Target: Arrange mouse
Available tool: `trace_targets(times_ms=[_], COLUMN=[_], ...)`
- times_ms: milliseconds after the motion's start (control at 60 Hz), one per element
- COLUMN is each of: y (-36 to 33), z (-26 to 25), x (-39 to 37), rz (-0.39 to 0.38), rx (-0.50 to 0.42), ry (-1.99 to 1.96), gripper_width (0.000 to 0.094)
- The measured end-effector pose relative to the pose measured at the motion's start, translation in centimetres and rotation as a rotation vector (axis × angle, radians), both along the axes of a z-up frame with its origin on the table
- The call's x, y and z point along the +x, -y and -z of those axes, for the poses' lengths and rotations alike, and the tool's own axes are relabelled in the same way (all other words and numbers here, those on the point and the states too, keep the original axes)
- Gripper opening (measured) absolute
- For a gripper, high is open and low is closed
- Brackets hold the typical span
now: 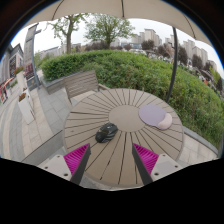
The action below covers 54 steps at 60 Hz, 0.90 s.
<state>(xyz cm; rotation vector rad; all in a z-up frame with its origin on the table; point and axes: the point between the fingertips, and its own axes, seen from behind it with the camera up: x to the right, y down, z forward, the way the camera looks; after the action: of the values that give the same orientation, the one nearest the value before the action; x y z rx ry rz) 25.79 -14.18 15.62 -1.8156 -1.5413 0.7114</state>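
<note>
A dark computer mouse (106,131) lies on a round wooden slatted table (120,150), left of its middle. A round pale mouse mat (154,116) lies on the table to the right, farther back. My gripper (111,160) hovers over the near part of the table with its fingers (78,158) wide apart and nothing between them. The mouse is just ahead of the fingers, closer to the left one. The mat is beyond the right finger.
A wooden bench (80,84) stands behind the table on the left. A green hedge (150,70) runs behind the table and round its right side. A paved terrace (25,120) lies to the left. Trees and buildings stand far off.
</note>
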Motion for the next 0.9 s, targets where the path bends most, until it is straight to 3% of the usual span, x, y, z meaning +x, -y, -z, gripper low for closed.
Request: trace_targets(times_ms=[167, 350, 550, 900], y=[3.8, 5.3, 4.1, -0.1], z=[2.4, 6.6, 11.6, 17.1], x=[-3.2, -7.3, -12.2, -18.5], rz=[0.009, 0.075, 0.163, 0.229], rx=[-0.008, -0.007, 0.015, 0.033], ry=[0.021, 0.007, -0.006, 0.041], gripper_width=[0.0857, 0.0859, 0.0858, 0.0863])
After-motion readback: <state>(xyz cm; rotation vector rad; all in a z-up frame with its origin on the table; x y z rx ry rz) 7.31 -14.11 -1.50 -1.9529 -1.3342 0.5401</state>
